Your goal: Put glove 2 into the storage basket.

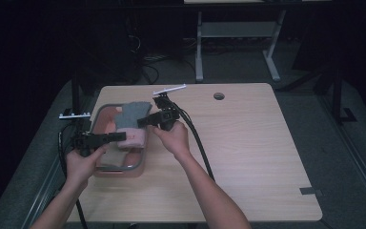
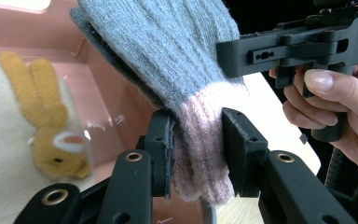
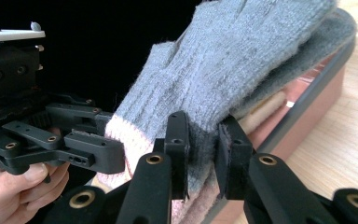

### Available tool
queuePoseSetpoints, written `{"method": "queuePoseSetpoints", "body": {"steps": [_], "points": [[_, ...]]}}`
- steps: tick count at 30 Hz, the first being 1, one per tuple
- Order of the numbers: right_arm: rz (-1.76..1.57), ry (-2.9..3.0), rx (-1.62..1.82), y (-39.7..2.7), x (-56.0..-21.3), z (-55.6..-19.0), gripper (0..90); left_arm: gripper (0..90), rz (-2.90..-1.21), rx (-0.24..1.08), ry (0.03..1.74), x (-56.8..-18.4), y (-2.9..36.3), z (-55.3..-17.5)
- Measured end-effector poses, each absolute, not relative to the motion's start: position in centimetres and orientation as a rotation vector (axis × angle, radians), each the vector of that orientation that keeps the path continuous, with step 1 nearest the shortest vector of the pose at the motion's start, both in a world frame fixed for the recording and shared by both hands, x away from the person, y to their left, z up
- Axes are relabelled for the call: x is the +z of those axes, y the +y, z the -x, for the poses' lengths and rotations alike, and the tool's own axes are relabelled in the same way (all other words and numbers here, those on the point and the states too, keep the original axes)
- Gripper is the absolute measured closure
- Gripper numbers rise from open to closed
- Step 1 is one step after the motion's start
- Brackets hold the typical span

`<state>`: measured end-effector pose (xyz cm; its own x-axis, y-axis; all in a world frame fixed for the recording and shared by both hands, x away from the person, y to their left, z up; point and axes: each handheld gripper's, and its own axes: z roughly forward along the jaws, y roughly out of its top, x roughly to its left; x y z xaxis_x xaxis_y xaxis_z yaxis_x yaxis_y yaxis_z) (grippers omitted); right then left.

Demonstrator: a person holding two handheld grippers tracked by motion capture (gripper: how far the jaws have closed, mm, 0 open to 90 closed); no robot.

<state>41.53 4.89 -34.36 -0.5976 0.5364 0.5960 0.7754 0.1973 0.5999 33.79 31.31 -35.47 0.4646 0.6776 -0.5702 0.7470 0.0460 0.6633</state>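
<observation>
Holding one knit glove [image 1: 131,121] between both tongs above the pink bin [image 1: 106,112].
Your left tongs [image 2: 198,154] clamped its pink cuff and your right tongs [image 3: 203,149] pinched the grey part, probably keeping it stretched flat.

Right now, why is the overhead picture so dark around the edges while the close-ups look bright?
High view: light falls on the table; the room behind is near black. Left gripper view: glare whitens the pink bin wall, the rabbit toy looks soft. Right gripper view: the grey glove is sharp.
</observation>
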Motion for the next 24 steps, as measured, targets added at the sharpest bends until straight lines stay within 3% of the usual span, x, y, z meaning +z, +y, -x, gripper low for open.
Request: {"method": "queuePoseSetpoints", "body": {"steps": [24], "points": [[1.182, -2.198, -1.328, 8.8, -35.6, -42.4, 76.5, 66.0, -1.659, -0.06, 1.313, -36.4, 34.8, -33.4]]}}
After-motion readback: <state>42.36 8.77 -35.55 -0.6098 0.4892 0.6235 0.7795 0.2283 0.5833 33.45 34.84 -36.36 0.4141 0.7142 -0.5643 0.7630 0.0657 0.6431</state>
